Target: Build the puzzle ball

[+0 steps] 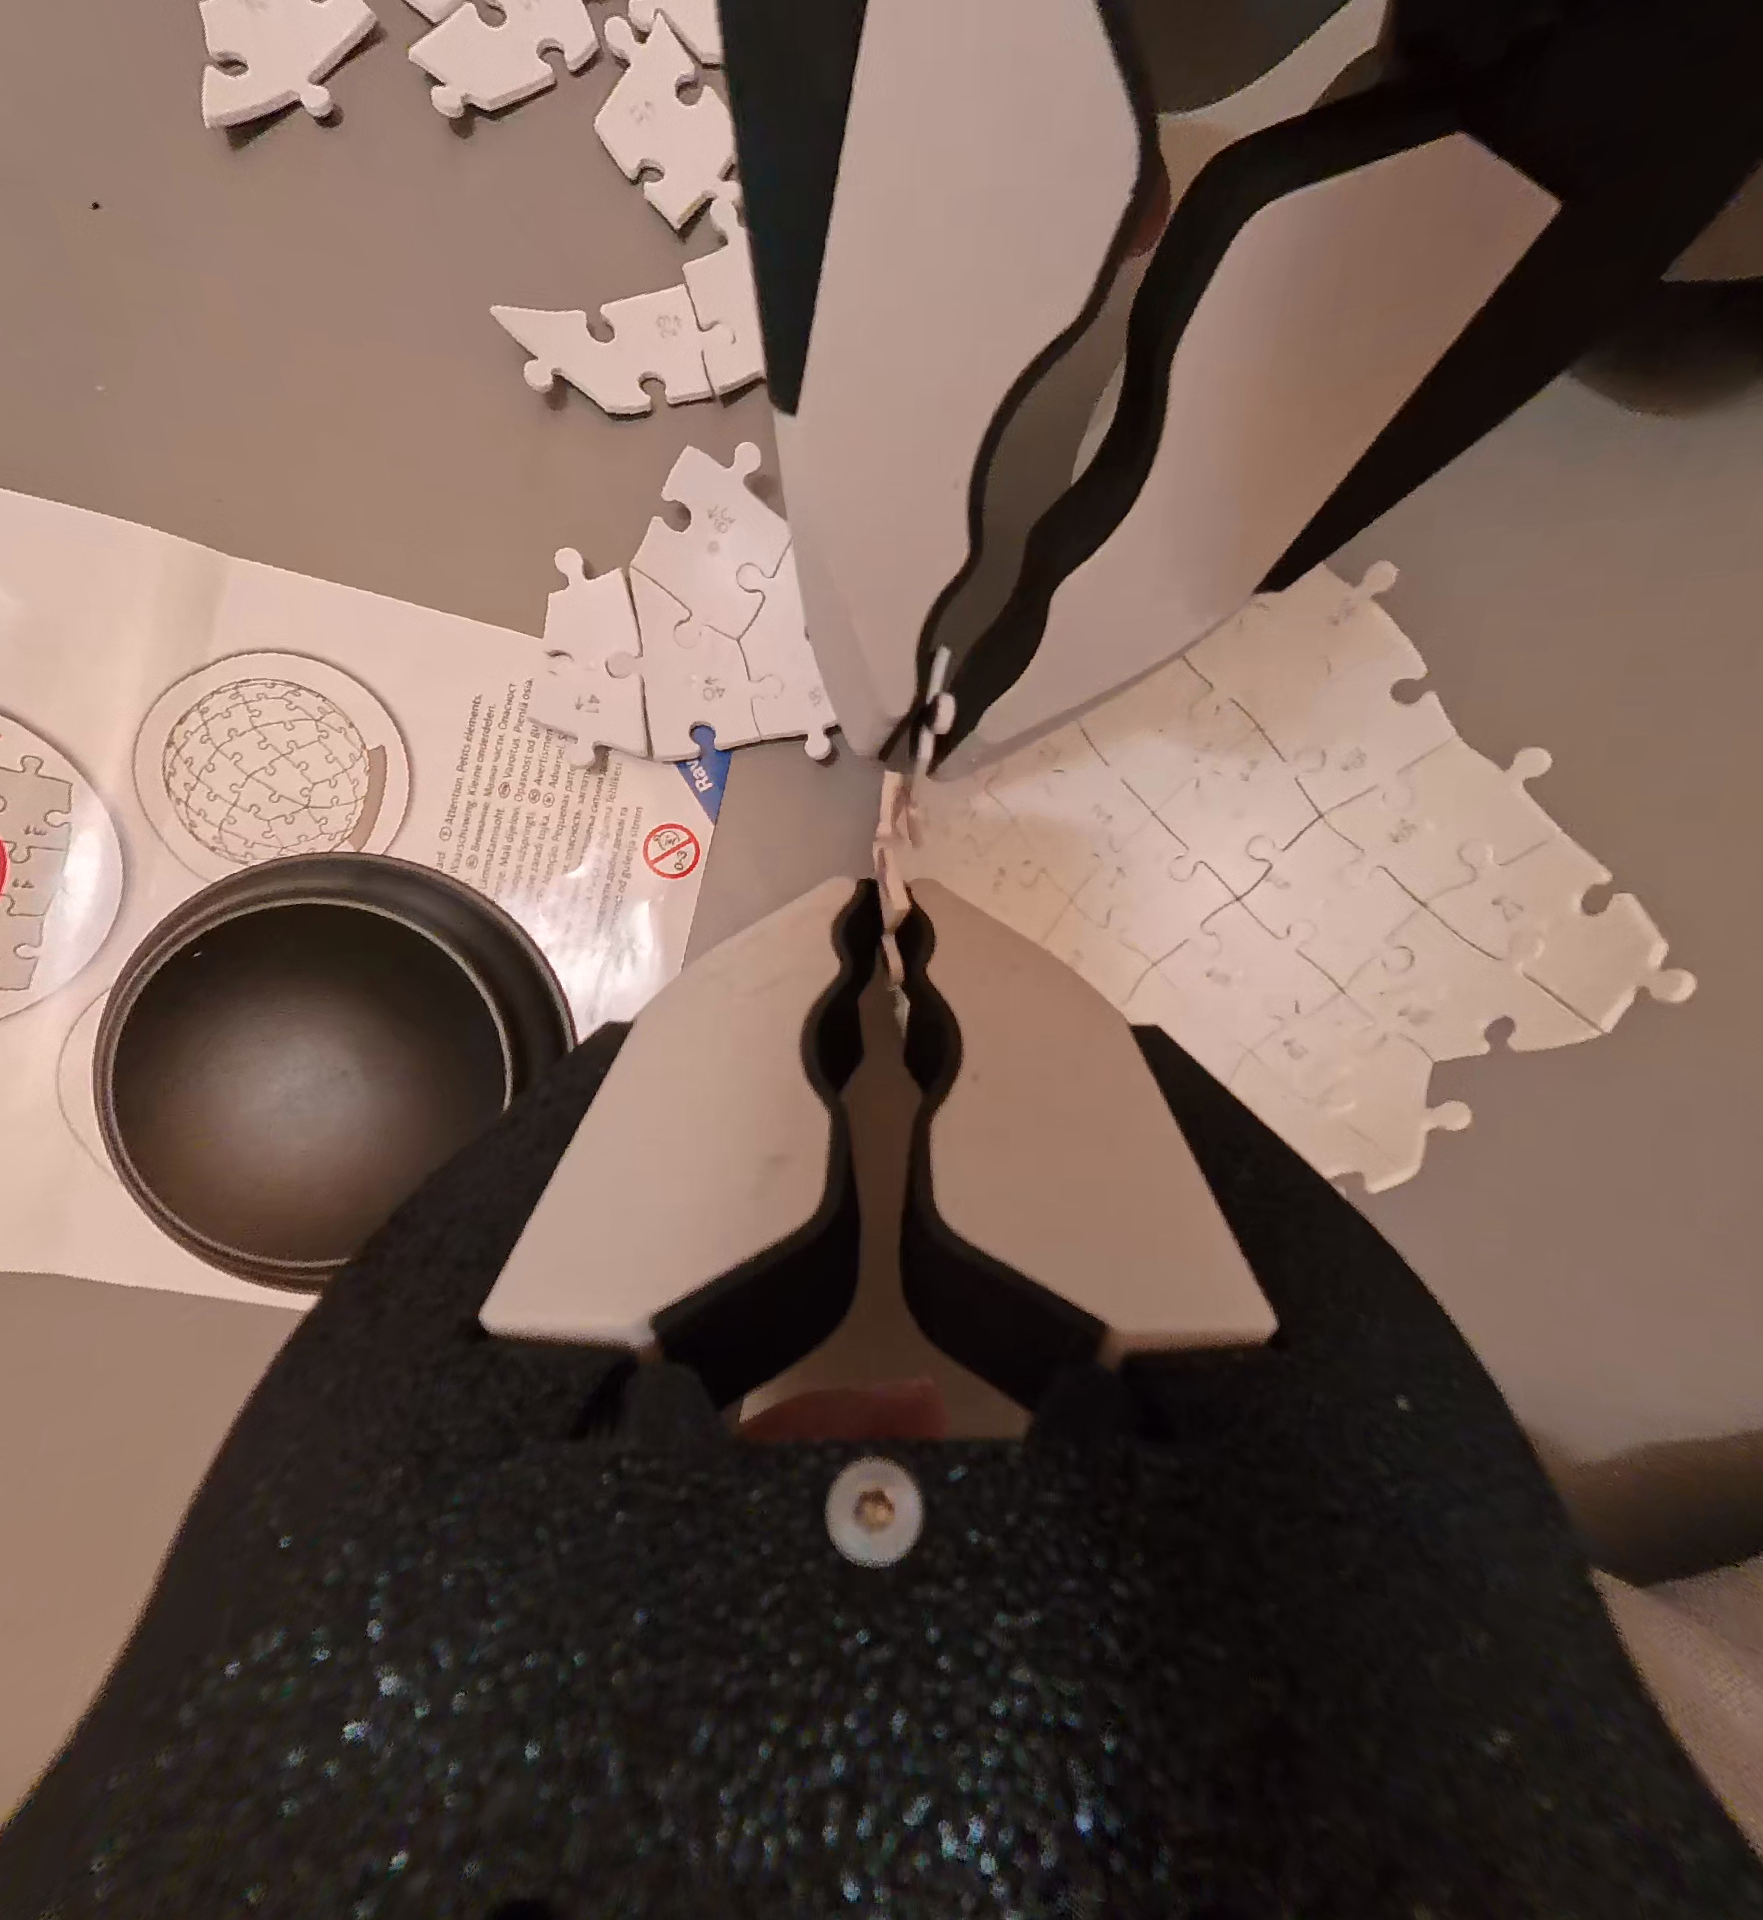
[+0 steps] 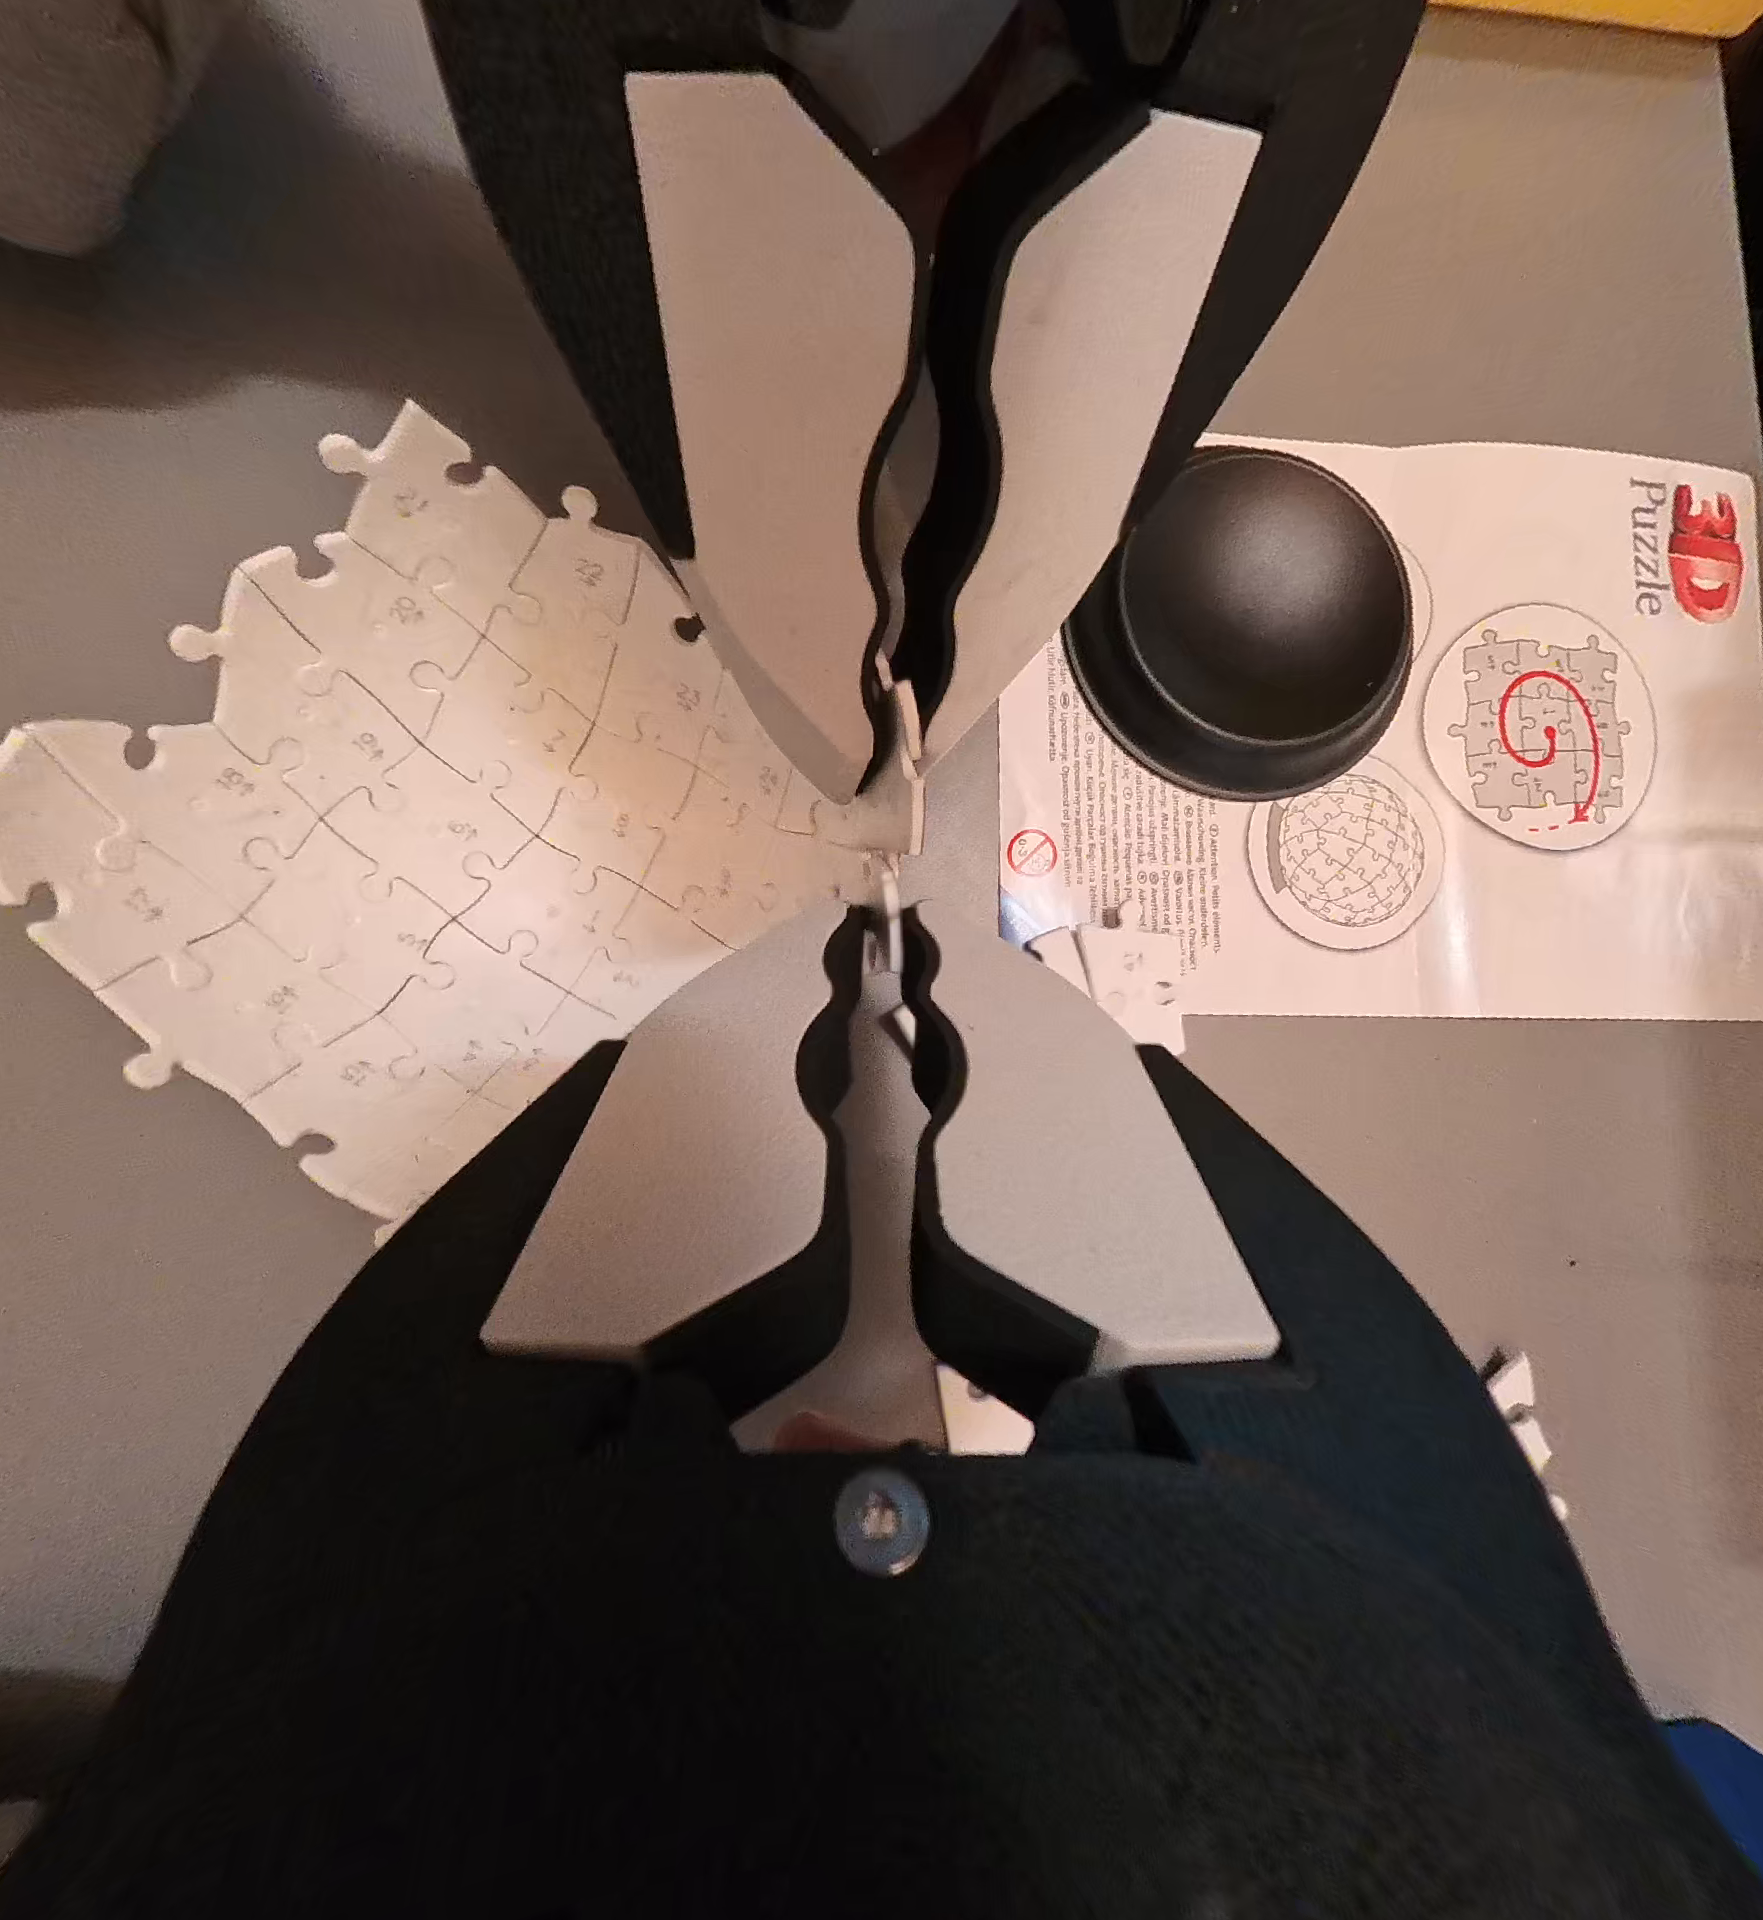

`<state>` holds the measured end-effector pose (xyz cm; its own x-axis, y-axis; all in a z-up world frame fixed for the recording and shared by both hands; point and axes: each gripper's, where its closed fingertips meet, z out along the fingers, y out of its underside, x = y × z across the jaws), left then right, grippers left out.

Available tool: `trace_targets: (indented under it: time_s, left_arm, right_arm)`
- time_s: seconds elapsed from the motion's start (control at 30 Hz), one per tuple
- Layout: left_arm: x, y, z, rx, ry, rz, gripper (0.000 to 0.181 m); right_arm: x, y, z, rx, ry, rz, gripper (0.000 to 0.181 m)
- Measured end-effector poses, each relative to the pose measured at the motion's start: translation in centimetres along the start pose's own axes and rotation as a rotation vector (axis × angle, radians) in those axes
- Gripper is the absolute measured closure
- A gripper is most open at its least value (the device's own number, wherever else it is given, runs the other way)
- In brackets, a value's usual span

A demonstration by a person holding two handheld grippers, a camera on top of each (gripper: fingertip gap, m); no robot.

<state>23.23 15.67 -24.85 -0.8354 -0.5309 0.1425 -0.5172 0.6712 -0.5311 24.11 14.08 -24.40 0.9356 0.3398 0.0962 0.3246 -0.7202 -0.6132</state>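
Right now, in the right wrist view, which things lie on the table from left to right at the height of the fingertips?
Assembled puzzle sheet → right gripper and left gripper, tips meeting on a small puzzle piece → black stand → instruction leaflet, on which the stand rests.

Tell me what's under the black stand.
The black stand sits on the instruction sheet, which lies on the grey table. The stand covers part of the sheet's print, which cannot be seen.
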Motion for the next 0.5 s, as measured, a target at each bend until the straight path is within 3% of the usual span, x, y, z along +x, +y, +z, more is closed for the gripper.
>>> trace_targets:
  time_s: [0.5]
  left_arm:
    - [-0.19,0.19,0.05,-0.007,-0.005,-0.004,0.178]
  right_arm:
    - [0.81,-0.02,0.33,0.003,0.017,0.058,0.164]
